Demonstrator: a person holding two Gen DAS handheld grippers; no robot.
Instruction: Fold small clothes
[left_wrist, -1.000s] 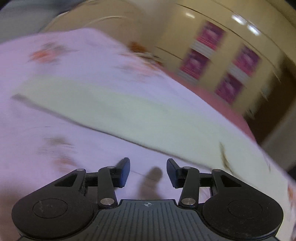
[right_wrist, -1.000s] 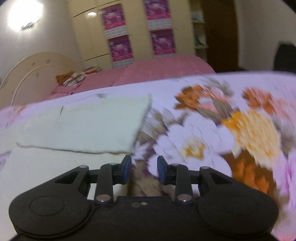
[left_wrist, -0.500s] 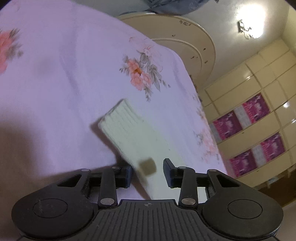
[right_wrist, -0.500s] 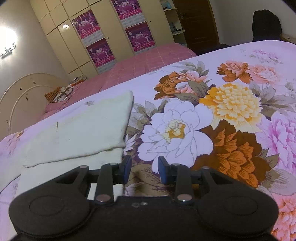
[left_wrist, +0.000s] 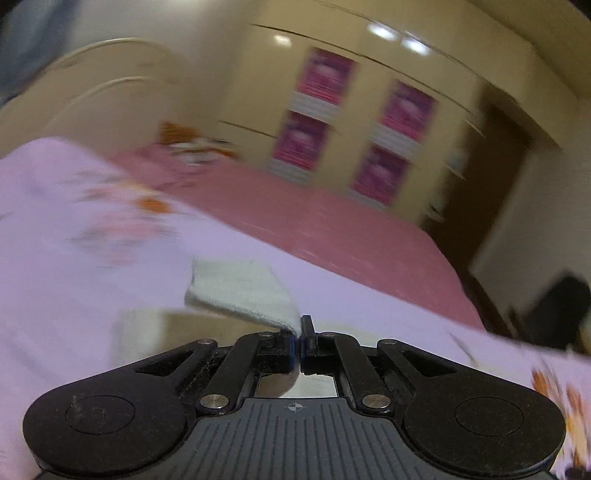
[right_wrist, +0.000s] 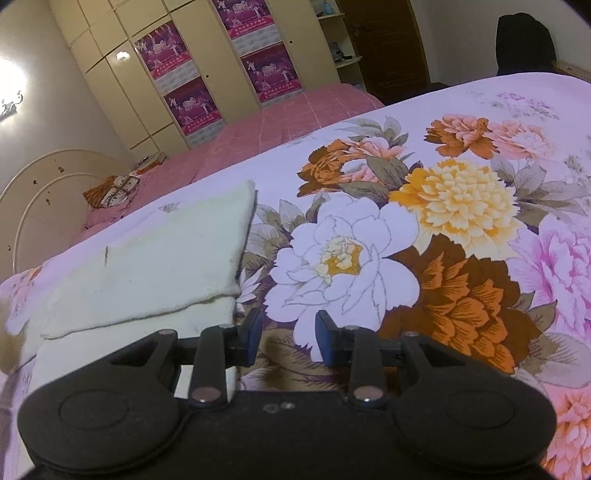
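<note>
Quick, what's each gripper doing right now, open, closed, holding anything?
Left gripper: jaws have just closed, shut on a corner of the pale cloth.
Right gripper: open, holding nothing, over the floral bedsheet.

- The room is dim and warm — yellowish indoor light, with a wall lamp (right_wrist: 13, 83) blown out to a white glare at the left edge of the right wrist view.
- Bright reflections sit on the glossy wardrobe (left_wrist: 391, 35) doors.
- The left wrist view is smeared by motion blur; posters and bedspread (left_wrist: 92, 221) lose their detail.
- The right wrist view is sharp — only fisheye bending and dark corners.
- Soft shadows lie under the right gripper (right_wrist: 288, 334).
</note>
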